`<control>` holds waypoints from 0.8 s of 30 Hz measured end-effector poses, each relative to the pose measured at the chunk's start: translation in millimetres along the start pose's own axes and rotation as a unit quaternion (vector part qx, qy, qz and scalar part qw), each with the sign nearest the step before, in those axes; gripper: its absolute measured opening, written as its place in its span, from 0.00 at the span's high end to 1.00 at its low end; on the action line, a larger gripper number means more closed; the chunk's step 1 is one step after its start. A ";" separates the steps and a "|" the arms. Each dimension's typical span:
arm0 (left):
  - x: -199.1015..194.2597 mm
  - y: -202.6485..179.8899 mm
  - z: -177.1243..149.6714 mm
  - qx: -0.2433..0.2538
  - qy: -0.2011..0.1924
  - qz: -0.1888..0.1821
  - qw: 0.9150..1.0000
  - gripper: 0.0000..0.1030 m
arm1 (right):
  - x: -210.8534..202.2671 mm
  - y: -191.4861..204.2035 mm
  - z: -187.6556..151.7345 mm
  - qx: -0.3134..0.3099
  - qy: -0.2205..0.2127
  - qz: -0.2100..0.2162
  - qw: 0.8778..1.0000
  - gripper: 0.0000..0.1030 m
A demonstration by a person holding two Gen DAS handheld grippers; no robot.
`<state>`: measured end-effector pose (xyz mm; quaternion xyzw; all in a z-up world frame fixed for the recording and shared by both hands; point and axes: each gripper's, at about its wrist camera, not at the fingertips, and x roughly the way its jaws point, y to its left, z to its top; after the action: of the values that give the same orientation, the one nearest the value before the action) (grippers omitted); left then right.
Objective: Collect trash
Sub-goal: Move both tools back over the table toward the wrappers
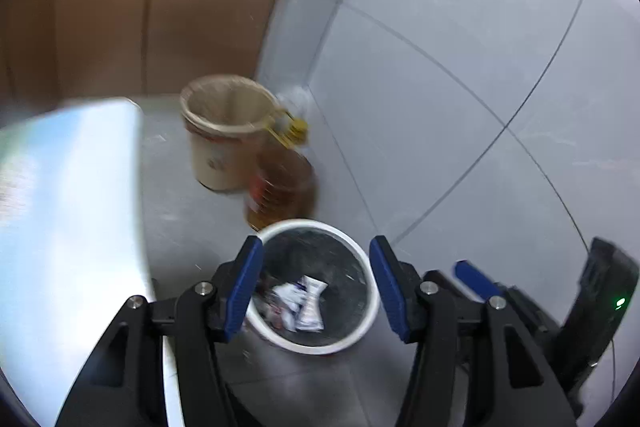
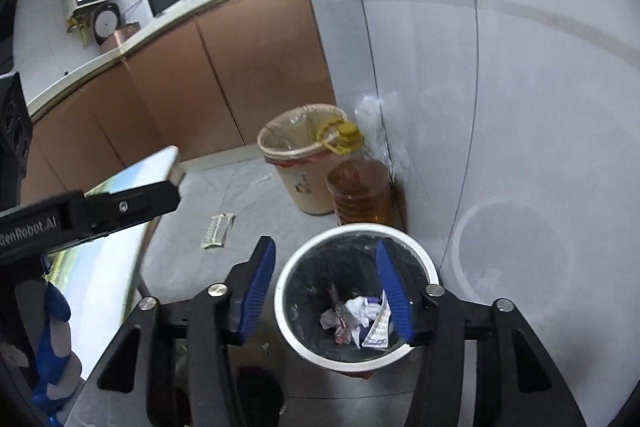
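A white-rimmed trash bin (image 1: pixel 370 307) with a black liner stands on the grey floor by the wall. Crumpled wrappers (image 1: pixel 300 301) lie at its bottom. My left gripper (image 1: pixel 316 287) is open and empty, held above the bin. In the right wrist view the same bin (image 2: pixel 280 301) holds the crumpled wrappers (image 2: pixel 360 319), and my right gripper (image 2: pixel 328 297) is open and empty above it. A flat wrapper (image 2: pixel 218 230) lies on the floor to the left of the bin. The right gripper's blue finger (image 1: pixel 476 281) shows at the left view's lower right.
A beige bucket (image 2: pixel 296 163) with a plastic liner and a jug of amber oil (image 2: pixel 360 195) stand behind the bin against the grey tiled wall. A table edge (image 2: pixel 132 183) runs along the left. Brown cabinets (image 2: pixel 248 67) under a counter lie beyond.
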<state>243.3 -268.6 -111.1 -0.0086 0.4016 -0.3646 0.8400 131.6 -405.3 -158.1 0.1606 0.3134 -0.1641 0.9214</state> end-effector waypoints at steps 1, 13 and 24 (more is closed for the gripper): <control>-9.5 0.6 -1.1 0.003 -0.011 0.009 1.000 0.48 | -8.1 6.2 1.9 -0.006 -0.007 0.001 1.000 0.46; -159.5 18.4 -37.2 0.013 -0.171 0.169 0.971 0.48 | -105.0 99.7 12.9 -0.077 -0.090 0.039 0.992 0.07; -264.3 50.2 -83.1 -0.015 -0.228 0.241 0.943 0.30 | -157.2 164.4 -1.4 -0.123 -0.128 0.075 0.981 0.06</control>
<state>108.4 -44.8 -6.0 -0.0069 0.1949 -0.1332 0.9717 79.3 -226.0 -28.3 0.0464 0.1983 -0.0743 0.9762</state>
